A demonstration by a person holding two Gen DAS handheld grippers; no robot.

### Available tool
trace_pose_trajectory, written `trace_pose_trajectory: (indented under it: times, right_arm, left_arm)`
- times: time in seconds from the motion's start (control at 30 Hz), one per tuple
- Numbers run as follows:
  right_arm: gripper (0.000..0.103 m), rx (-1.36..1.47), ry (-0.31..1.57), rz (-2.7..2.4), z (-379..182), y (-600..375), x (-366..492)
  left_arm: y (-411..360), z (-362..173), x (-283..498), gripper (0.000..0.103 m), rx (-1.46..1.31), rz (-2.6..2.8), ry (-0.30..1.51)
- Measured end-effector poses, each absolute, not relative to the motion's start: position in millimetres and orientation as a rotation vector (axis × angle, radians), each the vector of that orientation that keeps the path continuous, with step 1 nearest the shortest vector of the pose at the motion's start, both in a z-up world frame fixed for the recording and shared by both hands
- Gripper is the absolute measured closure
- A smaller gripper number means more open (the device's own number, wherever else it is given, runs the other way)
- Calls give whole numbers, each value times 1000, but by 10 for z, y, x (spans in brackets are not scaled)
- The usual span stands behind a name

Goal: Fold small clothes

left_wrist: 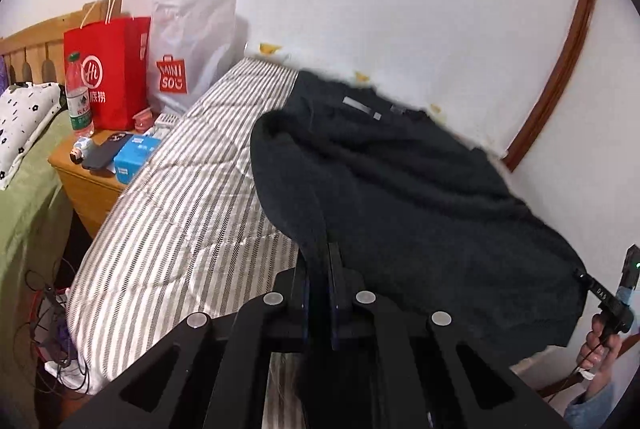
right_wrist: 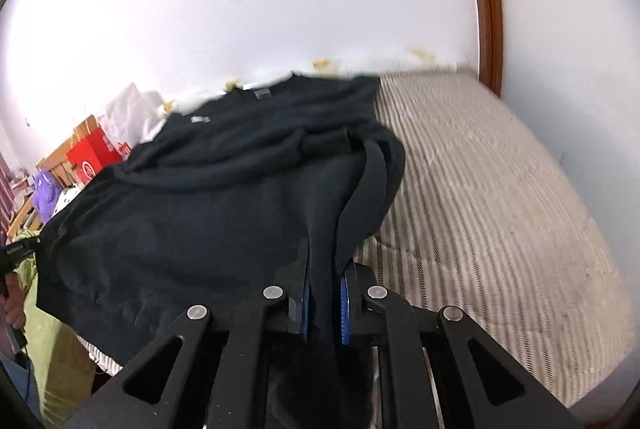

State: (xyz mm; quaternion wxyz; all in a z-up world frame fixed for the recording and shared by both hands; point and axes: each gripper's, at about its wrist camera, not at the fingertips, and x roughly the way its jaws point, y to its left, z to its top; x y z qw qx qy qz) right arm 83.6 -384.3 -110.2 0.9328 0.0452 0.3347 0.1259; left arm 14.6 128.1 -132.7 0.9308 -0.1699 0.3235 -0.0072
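Your left gripper (left_wrist: 320, 253), low in the middle of its frame, has its jaws pinched nearly together on a fold of the dark sweater (left_wrist: 400, 181); the fabric rises out from between the blue pads. Your right gripper (right_wrist: 325, 269), at the bottom centre of its own frame, is clamped just as tightly on another edge of the same garment (right_wrist: 192, 221), a thick bunch of cloth squeezed between its pads. At the left wrist view's lower right edge you can see your right hand (left_wrist: 600, 345) holding that other tool.

Between the two grips the sweater hangs stretched across the frame, its near hem lifted and its long axis running away from you toward the wall. Its collar end, with a pale label showing, lies farthest off on the striped bed (left_wrist: 180, 213).

Farther back, at the left of the left wrist view, a wooden nightstand (left_wrist: 86, 185) carries a blue box (left_wrist: 134, 153), a dark phone (left_wrist: 106, 149), a water bottle (left_wrist: 79, 97), a red paper bag (left_wrist: 114, 69) and a white Miniso bag (left_wrist: 192, 49); what the bags hold you cannot tell.
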Motion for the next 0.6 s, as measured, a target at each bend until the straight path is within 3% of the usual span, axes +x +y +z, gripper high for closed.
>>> trace_pose_trajectory:
  times: [0.3, 0.6]
  right_arm:
    - [92, 100, 546, 307, -668, -4032, 369]
    - [92, 147, 533, 279, -518, -4032, 998]
  left_arm:
    - [1270, -955, -51, 96, -333, -49, 559]
    - [1237, -790, 538, 96, -295, -30, 526]
